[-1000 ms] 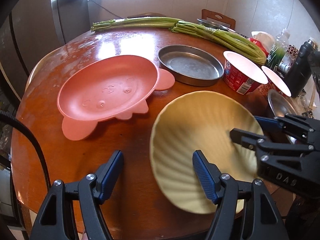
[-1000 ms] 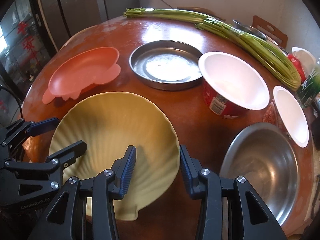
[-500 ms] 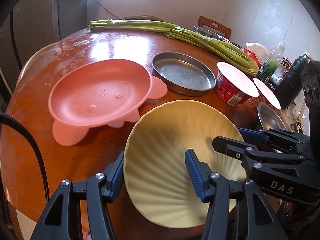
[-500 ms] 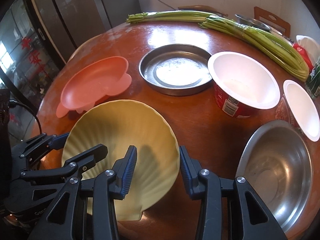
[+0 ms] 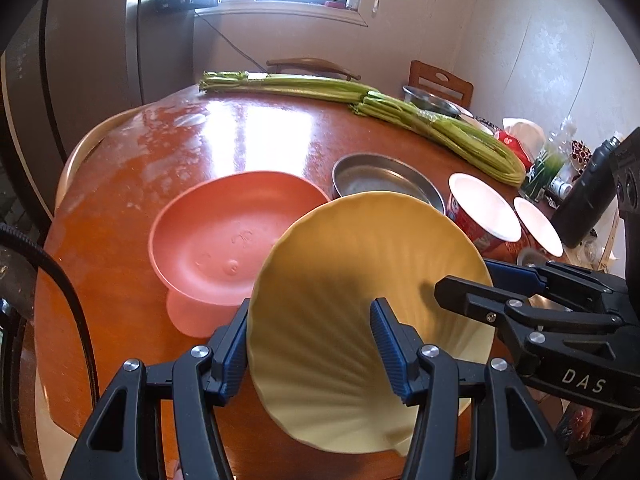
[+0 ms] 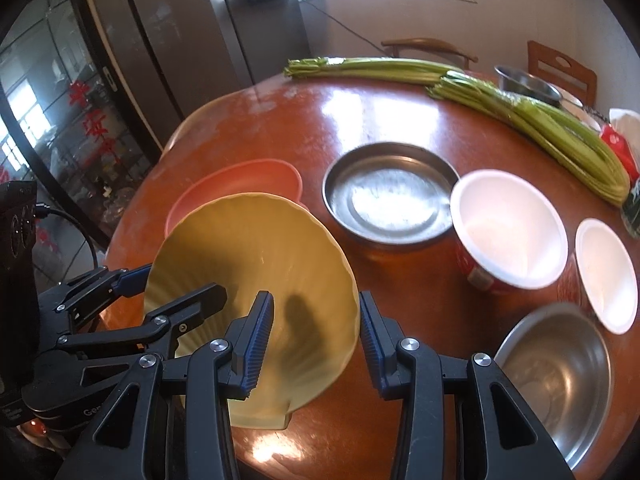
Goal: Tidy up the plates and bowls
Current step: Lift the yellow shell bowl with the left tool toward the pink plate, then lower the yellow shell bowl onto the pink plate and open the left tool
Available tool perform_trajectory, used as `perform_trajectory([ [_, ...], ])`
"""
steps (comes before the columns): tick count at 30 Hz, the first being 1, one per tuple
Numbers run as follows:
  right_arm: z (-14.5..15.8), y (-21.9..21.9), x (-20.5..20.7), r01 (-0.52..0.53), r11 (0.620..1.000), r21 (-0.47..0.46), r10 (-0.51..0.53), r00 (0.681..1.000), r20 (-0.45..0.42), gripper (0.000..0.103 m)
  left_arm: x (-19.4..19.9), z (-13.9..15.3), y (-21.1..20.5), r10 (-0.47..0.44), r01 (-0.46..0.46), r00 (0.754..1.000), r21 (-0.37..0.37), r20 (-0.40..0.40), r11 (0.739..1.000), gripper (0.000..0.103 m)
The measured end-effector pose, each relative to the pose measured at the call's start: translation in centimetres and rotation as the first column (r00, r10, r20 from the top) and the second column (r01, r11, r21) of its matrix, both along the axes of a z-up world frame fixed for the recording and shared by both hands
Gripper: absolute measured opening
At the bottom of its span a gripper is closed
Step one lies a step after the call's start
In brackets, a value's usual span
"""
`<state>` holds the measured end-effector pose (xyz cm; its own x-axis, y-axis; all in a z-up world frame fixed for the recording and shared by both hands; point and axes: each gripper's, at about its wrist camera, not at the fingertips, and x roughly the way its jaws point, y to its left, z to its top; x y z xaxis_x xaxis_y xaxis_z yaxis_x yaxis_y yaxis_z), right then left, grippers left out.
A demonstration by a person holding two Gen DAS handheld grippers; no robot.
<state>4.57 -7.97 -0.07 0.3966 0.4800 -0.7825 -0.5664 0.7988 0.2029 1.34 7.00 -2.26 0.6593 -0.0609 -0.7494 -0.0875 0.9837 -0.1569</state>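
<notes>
Gripping the rim of the yellow shell-shaped plate from two sides, both grippers held it tilted above the desk. The left gripper had its jaws pinching the plate's left rim, one blue pad outside the edge and the other inside on the ribbed face. The right gripper had its jaws pinching the opposite rim in the same way, one pad inside the dish and one outside. In the left wrist view the right gripper reached in from the right onto the plate's far edge.

Just beyond the left gripper's jaws, partly hidden behind the plate, a pink plate sat on the desk. Ahead of the right gripper's jaws lay a round metal pan, and to its right a red cup with a white inside and a smaller white bowl. To the right of the right gripper's jaws, near the desk's edge, stood a steel bowl. Long green stalks lay across the far side of the desk.
</notes>
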Motion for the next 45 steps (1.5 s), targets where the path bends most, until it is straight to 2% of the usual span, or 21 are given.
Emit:
perform_trajectory([
  [13, 3.3, 2.9, 0.9, -0.055, 0.998, 0.033, 0.053, 0.997, 0.062, 0.044, 0.7, 2.8, 2.7, 0.050, -0.052, 0.997, 0.031, 0.060, 0.998, 0.056],
  [19, 5.5, 4.4, 1.7, -0.074, 0.995, 0.068, 0.067, 0.992, 0.107, 0.045, 1.4, 4.4, 4.6, 0.065, -0.067, 0.995, 0.018, 0.081, 0.998, 0.056],
  [21, 5.8, 5.1, 1.9, -0.082, 0.994, 0.074, 0.073, 0.990, 0.118, 0.045, 1.5, 4.9, 5.0, 0.074, -0.078, 0.993, 0.038, 0.095, 0.996, 0.056],
  [30, 3.4, 8.3, 3.8, -0.090, 0.993, 0.070, 0.086, 0.995, 0.053, 0.045, 2.8, 4.0, 7.8, 0.118, -0.120, 0.991, 0.024, 0.067, 0.992, 0.057],
  [45, -1.1, 10.1, 6.8, -0.057, 0.998, 0.011, 0.058, 0.997, -0.048, 0.045, 6.1, -0.6, 9.4, 0.120, -0.120, 0.992, 0.011, -0.039, 0.993, 0.056],
])
